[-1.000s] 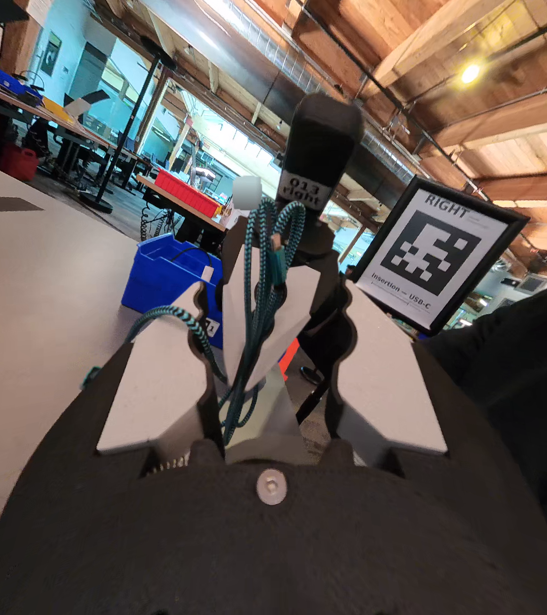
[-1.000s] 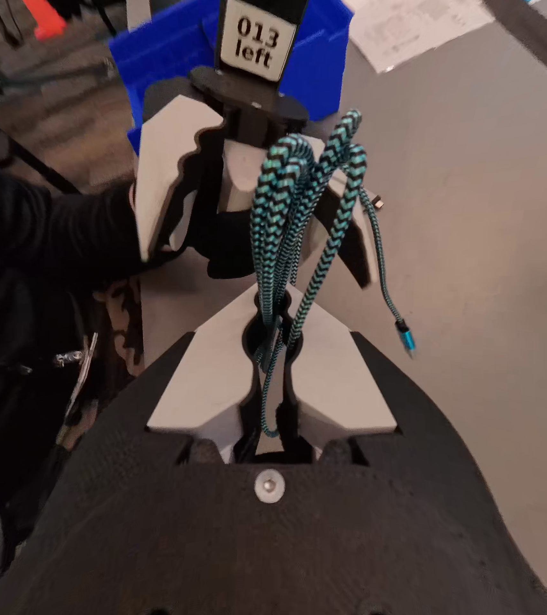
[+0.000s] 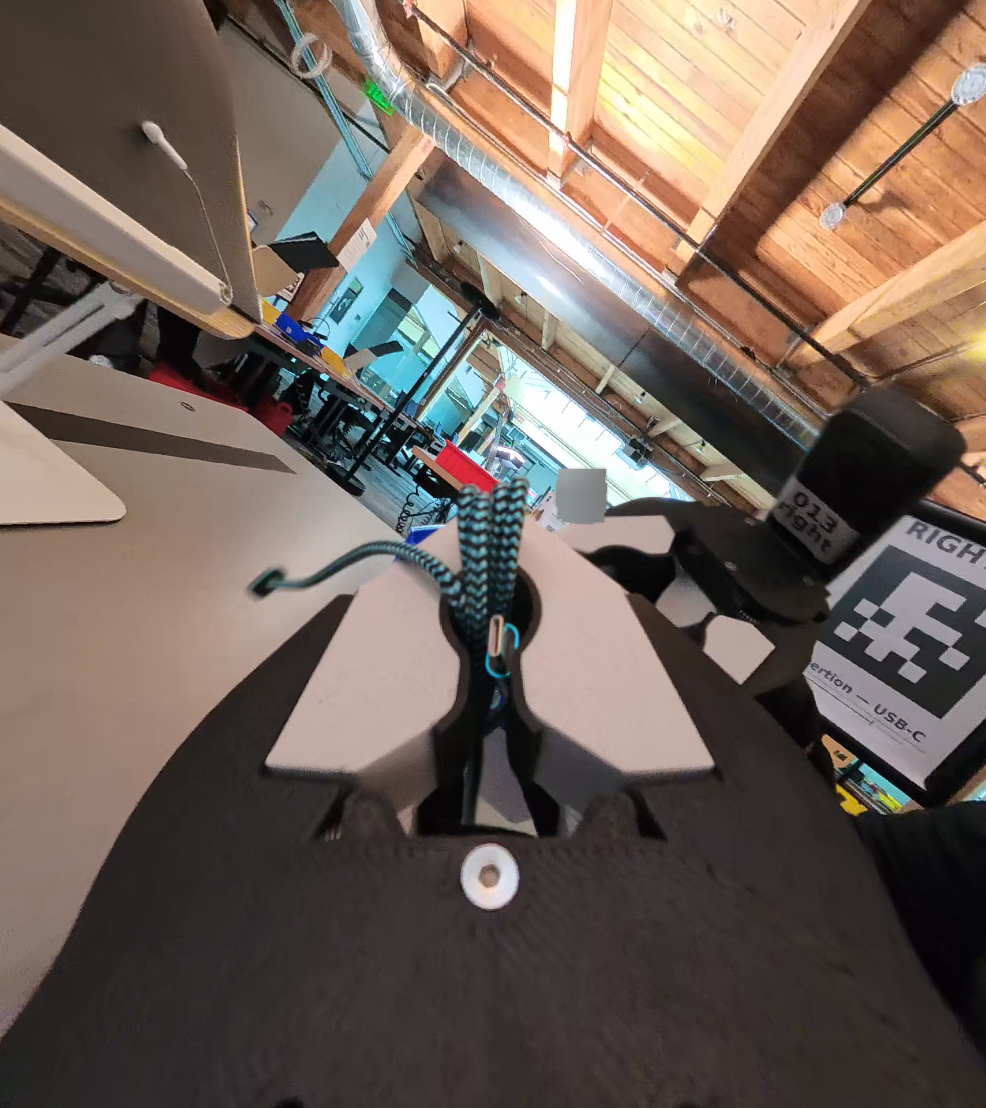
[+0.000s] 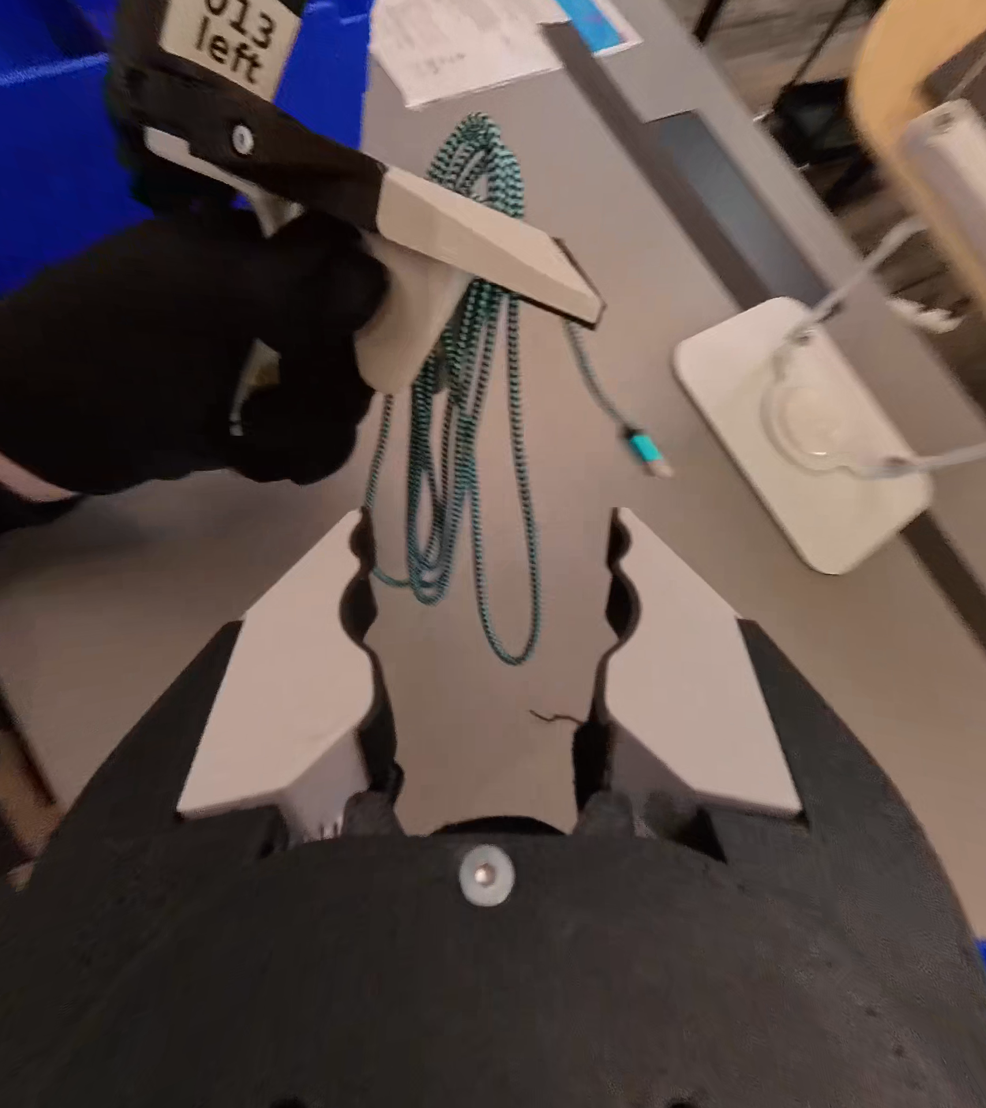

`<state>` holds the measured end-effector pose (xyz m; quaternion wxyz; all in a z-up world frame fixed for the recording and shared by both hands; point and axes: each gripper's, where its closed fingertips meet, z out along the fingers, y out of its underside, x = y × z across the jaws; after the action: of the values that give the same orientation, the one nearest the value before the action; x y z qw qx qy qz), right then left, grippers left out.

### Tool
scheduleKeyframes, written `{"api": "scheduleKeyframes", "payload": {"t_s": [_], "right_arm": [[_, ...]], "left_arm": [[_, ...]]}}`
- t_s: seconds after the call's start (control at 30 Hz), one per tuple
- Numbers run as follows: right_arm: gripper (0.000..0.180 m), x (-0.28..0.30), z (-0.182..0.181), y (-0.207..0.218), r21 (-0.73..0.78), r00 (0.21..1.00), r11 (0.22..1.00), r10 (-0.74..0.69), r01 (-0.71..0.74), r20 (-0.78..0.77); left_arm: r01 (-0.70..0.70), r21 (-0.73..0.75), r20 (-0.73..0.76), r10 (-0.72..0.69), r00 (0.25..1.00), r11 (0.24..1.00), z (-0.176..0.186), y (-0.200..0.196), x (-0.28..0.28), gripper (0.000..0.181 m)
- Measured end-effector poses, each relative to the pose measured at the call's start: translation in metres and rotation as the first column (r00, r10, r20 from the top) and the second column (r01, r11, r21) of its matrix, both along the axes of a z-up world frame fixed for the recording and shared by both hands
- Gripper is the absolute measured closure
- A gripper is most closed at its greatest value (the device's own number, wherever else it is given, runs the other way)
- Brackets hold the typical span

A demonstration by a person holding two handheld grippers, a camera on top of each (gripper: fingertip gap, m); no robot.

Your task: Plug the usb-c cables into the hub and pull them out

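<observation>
A bundle of teal and black braided usb-c cable [image 3: 487, 539] is clamped between the white fingers of my left gripper [image 3: 493, 575], which is shut on it. One plug [image 3: 499, 638] sits in the jaw gap and another cable end [image 3: 265, 581] sticks out to the left. In the right wrist view the left gripper [image 4: 574, 300] holds the cable [image 4: 466, 372] so its loops hang above the grey table, with a teal plug [image 4: 643, 446] dangling. My right gripper [image 4: 487, 521] is open and empty just short of the loops; it also shows in the left wrist view [image 3: 688, 575]. No hub is in view.
A white lamp base [image 4: 802, 431] stands on the grey table [image 4: 838, 659] to the right. A blue bin [image 4: 17, 150] and papers [image 4: 466, 48] lie beyond. A framed marker sign [image 3: 928, 647] stands at the right. A gloved hand [image 4: 178, 360] holds the left gripper. The grippers' ends are close to 7 cm from one another.
The cable bundle passed from the right gripper to the left. The left gripper closed on it and swung away; the right gripper opened and drew back.
</observation>
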<state>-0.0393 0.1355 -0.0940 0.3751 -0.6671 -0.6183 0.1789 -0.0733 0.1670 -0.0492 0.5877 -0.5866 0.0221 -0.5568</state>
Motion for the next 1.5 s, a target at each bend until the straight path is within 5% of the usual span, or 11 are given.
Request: {"api": "scheduleKeyframes", "payload": {"t_s": [0.1, 0.3, 0.67, 1.2, 1.5], "right_arm": [[0.079, -0.005, 0.002, 0.004, 0.165, 1.0, 0.986, -0.015, 0.014, 0.002], [0.088, -0.032, -0.035, -0.003, 0.077, 1.0, 0.997, 0.019, -0.019, 0.006], [0.179, -0.046, -0.053, -0.022, -0.251, 0.986, 0.961, 0.078, -0.114, -0.148], [0.18, -0.026, -0.038, -0.015, -0.285, 0.981, 0.945, 0.122, -0.162, -0.153], [0.179, -0.01, -0.008, -0.03, -0.411, 0.928, 0.849, 0.213, -0.33, -0.305]], "left_arm": [[-0.006, -0.011, -0.012, 0.006, 1.0, 1.0, 0.0, 0.0, 0.001, 0.181], [-0.008, -0.038, -0.081, 0.005, 0.997, 0.999, -0.002, -0.001, 0.02, 0.181], [-0.005, -0.092, -0.254, -0.019, 0.967, 0.996, -0.016, 0.0, 0.037, 0.181], [0.163, -0.02, -0.196, -0.163, 0.967, 0.986, 0.004, -0.015, 0.038, 0.154], [0.17, 0.126, -0.199, -0.143, 0.97, 0.977, 0.027, -0.03, 0.011, 0.139]]}}
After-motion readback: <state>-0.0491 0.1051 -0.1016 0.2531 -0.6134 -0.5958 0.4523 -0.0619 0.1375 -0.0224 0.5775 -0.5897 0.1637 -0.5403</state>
